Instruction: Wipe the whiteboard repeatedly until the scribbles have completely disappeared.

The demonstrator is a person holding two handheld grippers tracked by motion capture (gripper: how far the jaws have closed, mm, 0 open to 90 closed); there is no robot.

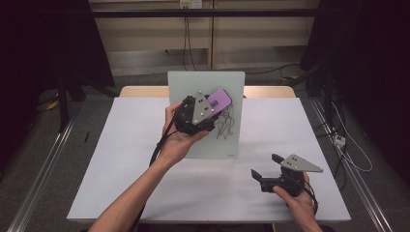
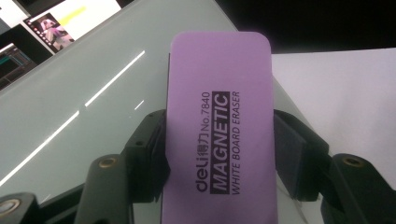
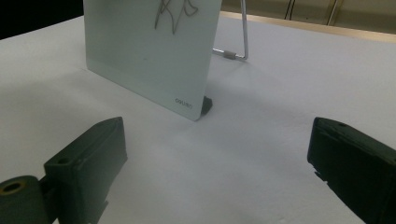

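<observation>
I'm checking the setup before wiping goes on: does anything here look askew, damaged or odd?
Nothing stands out. The whiteboard stands propped on its wire stand, with black scribbles on it. The left gripper holds the purple eraser squarely against the board. The right gripper rests open on the table.

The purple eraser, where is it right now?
In the high view the purple eraser is clamped in the left tongs, against the upper middle of the standing whiteboard, just above the black scribble.
</observation>
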